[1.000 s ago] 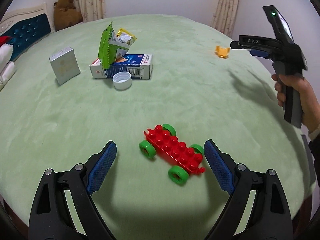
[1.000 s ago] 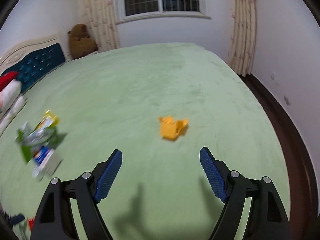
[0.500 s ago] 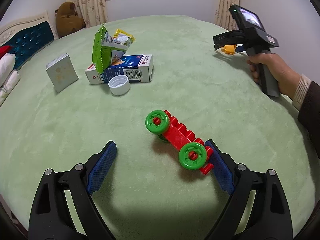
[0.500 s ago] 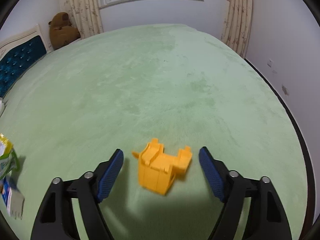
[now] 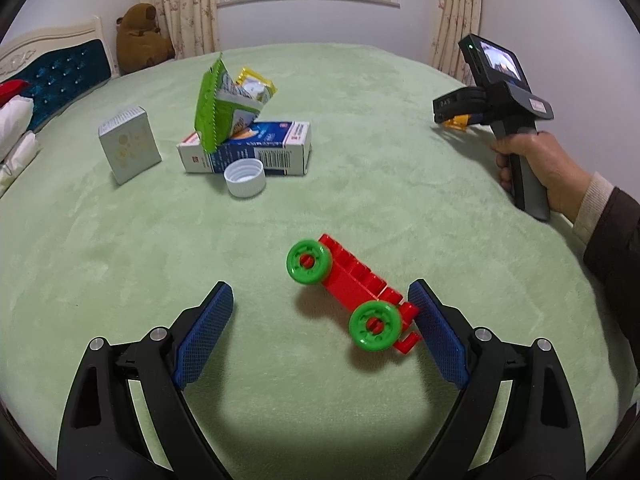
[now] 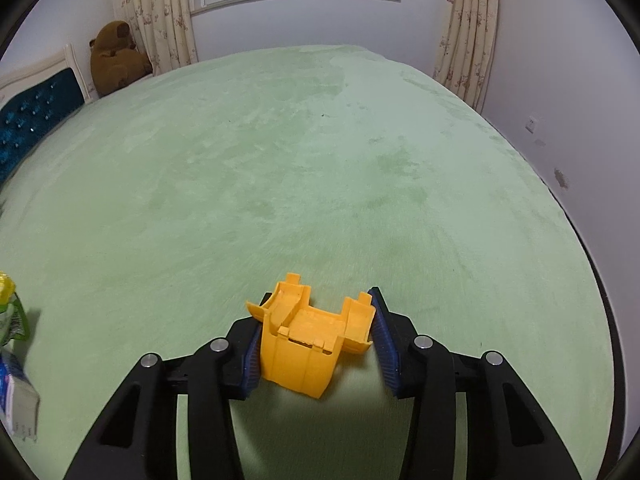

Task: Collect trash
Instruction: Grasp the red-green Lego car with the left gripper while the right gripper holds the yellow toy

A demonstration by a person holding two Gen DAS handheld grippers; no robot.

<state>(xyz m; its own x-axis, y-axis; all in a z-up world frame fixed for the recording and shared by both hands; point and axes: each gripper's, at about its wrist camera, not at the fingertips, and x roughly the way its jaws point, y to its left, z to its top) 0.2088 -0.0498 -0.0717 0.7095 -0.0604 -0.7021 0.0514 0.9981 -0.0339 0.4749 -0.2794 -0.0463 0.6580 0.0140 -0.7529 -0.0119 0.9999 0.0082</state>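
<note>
Two blue pads of the right gripper (image 6: 316, 334) are squeezing the orange plastic piece (image 6: 310, 344) above the bed (image 6: 320, 160) — its underside hidden; the left gripper (image 5: 322, 334) is gaping, seemingly touching the red toy car (image 5: 352, 286).

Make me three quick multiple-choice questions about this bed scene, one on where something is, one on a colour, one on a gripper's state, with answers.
1. The white bottle cap lies: A) beside the blue-and-white carton B) by the teddy bear C) on the pillow.
2. The red toy car has wheels coloured: A) yellow B) green C) blue.
3. The right gripper is: A) wide open B) out of view C) closed on the orange plastic piece.

Answers: 1 A, the cap sits at the carton's front edge. 2 B, both visible wheels are green. 3 C, both jaws press the piece's sides.
</note>
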